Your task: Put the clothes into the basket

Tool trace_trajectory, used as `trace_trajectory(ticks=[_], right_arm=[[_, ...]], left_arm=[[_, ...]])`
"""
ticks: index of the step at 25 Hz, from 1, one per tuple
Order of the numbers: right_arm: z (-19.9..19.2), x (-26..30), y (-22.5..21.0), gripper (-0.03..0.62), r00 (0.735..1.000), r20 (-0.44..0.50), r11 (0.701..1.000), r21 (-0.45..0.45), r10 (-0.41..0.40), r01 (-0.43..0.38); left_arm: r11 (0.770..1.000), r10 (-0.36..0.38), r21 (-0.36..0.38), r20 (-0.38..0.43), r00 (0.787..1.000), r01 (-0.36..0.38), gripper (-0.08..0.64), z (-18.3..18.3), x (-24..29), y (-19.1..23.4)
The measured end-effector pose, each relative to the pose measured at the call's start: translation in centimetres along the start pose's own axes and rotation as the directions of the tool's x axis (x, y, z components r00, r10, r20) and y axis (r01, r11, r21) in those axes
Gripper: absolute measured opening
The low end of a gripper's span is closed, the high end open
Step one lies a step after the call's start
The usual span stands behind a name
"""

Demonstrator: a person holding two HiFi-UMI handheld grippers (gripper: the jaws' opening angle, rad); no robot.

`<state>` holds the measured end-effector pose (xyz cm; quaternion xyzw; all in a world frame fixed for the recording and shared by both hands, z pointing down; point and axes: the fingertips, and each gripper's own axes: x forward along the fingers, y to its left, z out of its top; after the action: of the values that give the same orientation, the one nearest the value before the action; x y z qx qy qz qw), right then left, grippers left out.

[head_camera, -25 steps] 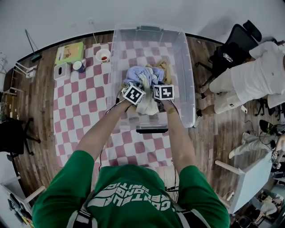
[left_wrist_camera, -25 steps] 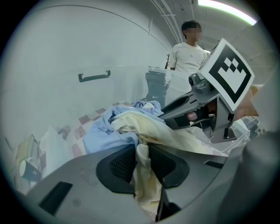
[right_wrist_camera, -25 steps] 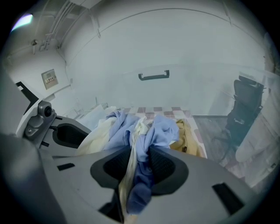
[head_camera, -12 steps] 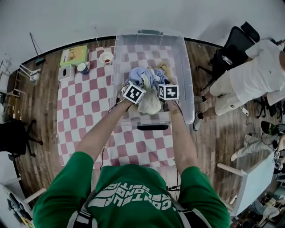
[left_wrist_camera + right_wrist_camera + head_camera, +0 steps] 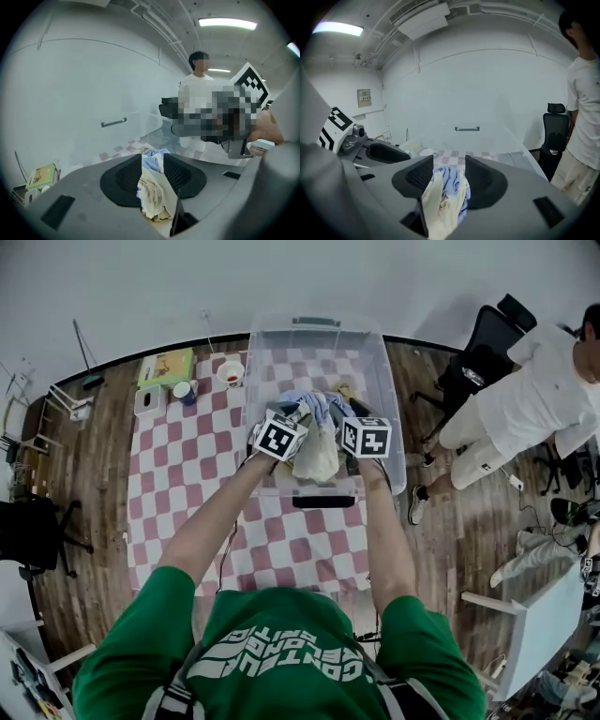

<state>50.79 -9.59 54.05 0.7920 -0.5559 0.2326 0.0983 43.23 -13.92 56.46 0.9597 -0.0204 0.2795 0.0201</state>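
A bundle of clothes, cream (image 5: 317, 457) and light blue (image 5: 315, 405), hangs over the clear plastic basket (image 5: 386, 371). My left gripper (image 5: 298, 420) grips its left side and my right gripper (image 5: 345, 420) grips its right side. In the left gripper view the cream and blue cloth (image 5: 151, 193) fills the gap of the left gripper (image 5: 153, 174). In the right gripper view cloth (image 5: 440, 199) is bunched inside the right gripper (image 5: 446, 180). Both pairs of jaws have just been opening wider, with cloth still pinched between them.
The basket stands on a red-and-white checked mat (image 5: 187, 474). At the mat's far left are a green box (image 5: 166, 366), a mug (image 5: 185, 390), a white bowl (image 5: 231, 374) and a white box (image 5: 148, 401). A person in white (image 5: 525, 399) stands right, beside an office chair (image 5: 483, 352).
Both grippers have risen together, lifting the bundle higher above the basket floor. The cream cloth now hangs lower between the two grippers.
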Motion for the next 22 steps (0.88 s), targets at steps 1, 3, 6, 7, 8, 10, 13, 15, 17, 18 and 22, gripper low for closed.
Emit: trace_trajectory(ticks=[1, 3, 6, 7, 8, 10, 13, 15, 17, 18, 22], right_arm=[[0.5, -1.0, 0.6, 0.216, 1.0, 0.024, 1.0, 0.002, 0.009, -0.009], [1.3, -3.1, 1.8, 0.212, 0.998, 0.066, 1.0, -0.001, 0.024, -0.024], [2.3, -6.0, 3.1, 0.123, 0.993, 0.122, 0.999, -0.035, 0.008, -0.004], [2.5, -6.8, 3.4, 0.094, 0.991, 0.136, 0.999, -0.046, -0.001, 0.008], [2.6, -7.7, 3.9, 0.075, 0.989, 0.148, 0.998, -0.056, -0.006, 0.014], [2.5, -9.2, 5.0, 0.049, 0.985, 0.173, 0.998, -0.068, 0.003, 0.009], [1.9, -11.1, 7.3, 0.013, 0.98, 0.198, 0.997, -0.076, 0.037, -0.022], [1.0, -12.2, 8.8, 0.009, 0.979, 0.197, 0.996, -0.074, 0.056, -0.042], [0.2, -13.3, 10.3, 0.008, 0.978, 0.196, 0.996, -0.074, 0.073, -0.059], [-0.2, -13.9, 11.0, 0.009, 0.977, 0.196, 0.995, -0.074, 0.08, -0.067], [-1.9, -15.7, 13.7, 0.008, 0.973, 0.204, 0.993, -0.077, 0.108, -0.094]], left_arm=[[1.0, -0.002, 0.002, 0.025, 1.0, 0.002, 0.143, 0.7, -0.8, -0.4], [1.0, 0.003, 0.013, 0.078, 0.997, -0.004, 0.137, 2.0, -2.3, -0.8], [1.0, 0.012, -0.007, 0.147, 0.989, -0.011, 0.084, 3.6, -4.9, -1.4], [1.0, 0.012, -0.021, 0.169, 0.986, -0.009, 0.063, 3.9, -5.8, -1.6], [0.999, 0.011, -0.034, 0.19, 0.982, -0.004, 0.05, 4.1, -6.7, -1.9], [0.999, 0.006, -0.046, 0.225, 0.974, 0.004, 0.032, 4.2, -8.4, -2.5], [0.999, -0.005, -0.045, 0.27, 0.963, 0.018, 0.005, 3.9, -11.2, -3.2], [0.998, -0.017, -0.051, 0.296, 0.955, 0.033, 0.005, 3.4, -13.0, -3.7], [0.997, -0.028, -0.06, 0.324, 0.946, 0.05, 0.004, 2.6, -15.0, -4.1], [0.996, -0.031, -0.063, 0.336, 0.941, 0.056, 0.004, 2.2, -16.0, -4.3], [0.994, -0.026, -0.089, 0.36, 0.932, 0.062, 0.003, 0.0, -19.3, -4.0]])
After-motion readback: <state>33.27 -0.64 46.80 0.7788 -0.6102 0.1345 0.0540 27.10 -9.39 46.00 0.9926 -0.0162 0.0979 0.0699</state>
